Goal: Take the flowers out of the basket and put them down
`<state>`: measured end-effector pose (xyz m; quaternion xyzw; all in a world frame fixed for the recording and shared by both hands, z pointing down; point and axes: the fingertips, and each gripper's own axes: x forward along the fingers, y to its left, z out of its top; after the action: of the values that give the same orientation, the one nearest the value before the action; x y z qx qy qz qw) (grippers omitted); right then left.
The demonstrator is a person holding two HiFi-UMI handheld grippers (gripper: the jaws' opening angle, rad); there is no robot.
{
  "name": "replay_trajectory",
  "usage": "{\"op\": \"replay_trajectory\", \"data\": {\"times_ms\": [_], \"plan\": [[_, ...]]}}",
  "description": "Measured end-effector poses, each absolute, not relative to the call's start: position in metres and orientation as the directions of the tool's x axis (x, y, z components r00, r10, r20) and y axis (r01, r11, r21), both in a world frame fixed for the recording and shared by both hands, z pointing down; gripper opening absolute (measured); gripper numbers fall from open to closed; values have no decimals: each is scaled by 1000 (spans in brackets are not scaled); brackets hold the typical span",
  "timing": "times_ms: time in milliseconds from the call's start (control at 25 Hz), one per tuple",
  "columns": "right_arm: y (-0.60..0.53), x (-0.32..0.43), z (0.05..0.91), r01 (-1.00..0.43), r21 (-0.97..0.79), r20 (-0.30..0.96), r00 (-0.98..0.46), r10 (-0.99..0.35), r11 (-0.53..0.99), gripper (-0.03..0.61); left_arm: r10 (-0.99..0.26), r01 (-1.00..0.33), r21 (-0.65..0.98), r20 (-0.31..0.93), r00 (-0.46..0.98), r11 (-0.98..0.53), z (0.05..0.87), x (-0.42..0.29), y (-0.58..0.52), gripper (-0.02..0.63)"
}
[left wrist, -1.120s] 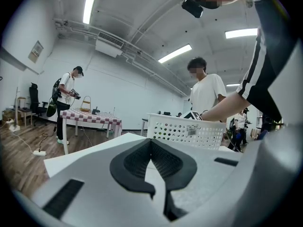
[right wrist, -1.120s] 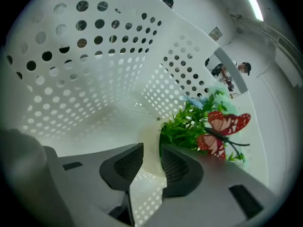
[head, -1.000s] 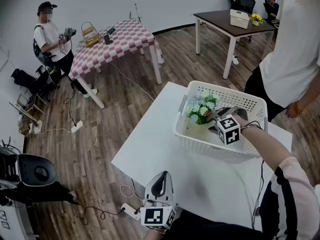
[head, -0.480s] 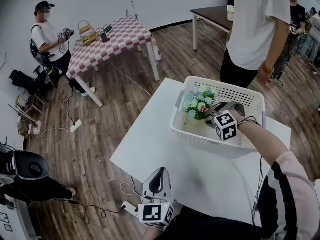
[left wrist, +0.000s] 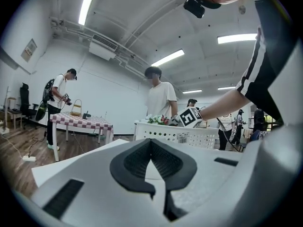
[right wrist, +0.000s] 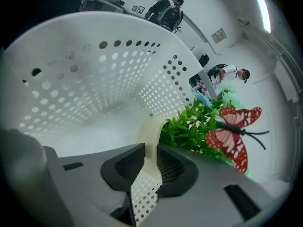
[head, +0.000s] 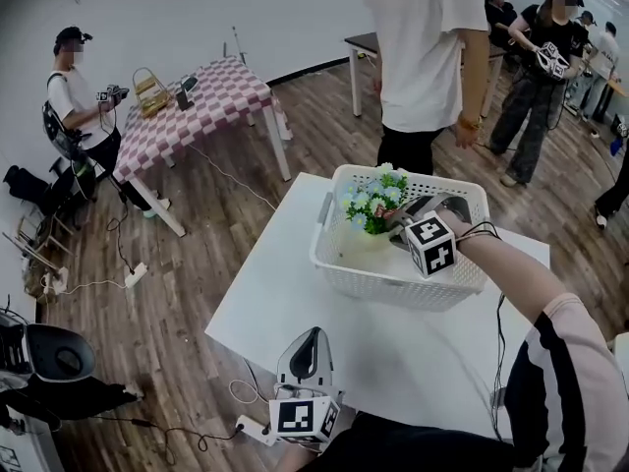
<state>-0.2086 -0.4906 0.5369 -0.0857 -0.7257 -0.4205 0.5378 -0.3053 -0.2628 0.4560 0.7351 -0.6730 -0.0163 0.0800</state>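
1. My right gripper [head: 401,226] is down inside the white basket [head: 383,278], and my forearm crosses over the rim on its right side.
2. In the right gripper view the jaws of this gripper [right wrist: 150,148] are pinched narrow. A thin edge of the cream pot [right wrist: 150,126] is clamped between the two black pads.
3. The flowers [head: 371,200] are in the basket, right at the tips of that gripper. Their blooms stand a little above the rim.
4. Looking along the jaws, the green leaves of the flowers [right wrist: 189,126] crowd in just ahead and to the right. A red butterfly [right wrist: 234,136] sits further right among them.
5. The perforated basket wall [right wrist: 94,74] curves round ahead and to the left of the right gripper. I can't tell whether the pot rests on the basket floor.
6. My left gripper [head: 310,334] is low at the near edge of the desk [head: 295,283], well apart from the basket.
7. In the left gripper view its jaws [left wrist: 151,143] are closed together. The pad tips meet and there is nothing between them.
8. From there, the basket [left wrist: 175,135] stands straight ahead across the desk [left wrist: 80,157], and the flowers [left wrist: 158,120] peek over its rim. The right gripper's marker cube is just to their right.
9. A person in a white shirt [head: 423,47] stands just beyond the basket, on the far side from my right gripper.
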Motion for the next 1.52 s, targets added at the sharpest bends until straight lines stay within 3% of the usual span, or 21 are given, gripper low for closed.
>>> {"op": "replay_trajectory", "data": {"times_ms": [720,1080,1520], "plan": [[-468,-118,443,437,586,808,-373,-455,683,91,-931,-926,112,11,365,-361,435,-222,-297,0],[-468,-55,398,301,658,749,-356,-558,691,91,-857,-850,115,-23,515,-514,431,-153,-311,0],[-456,33,399,164,659,744,-283,-605,734,91,-797,-789,143,-7,603,-598,435,-92,-311,0]]}}
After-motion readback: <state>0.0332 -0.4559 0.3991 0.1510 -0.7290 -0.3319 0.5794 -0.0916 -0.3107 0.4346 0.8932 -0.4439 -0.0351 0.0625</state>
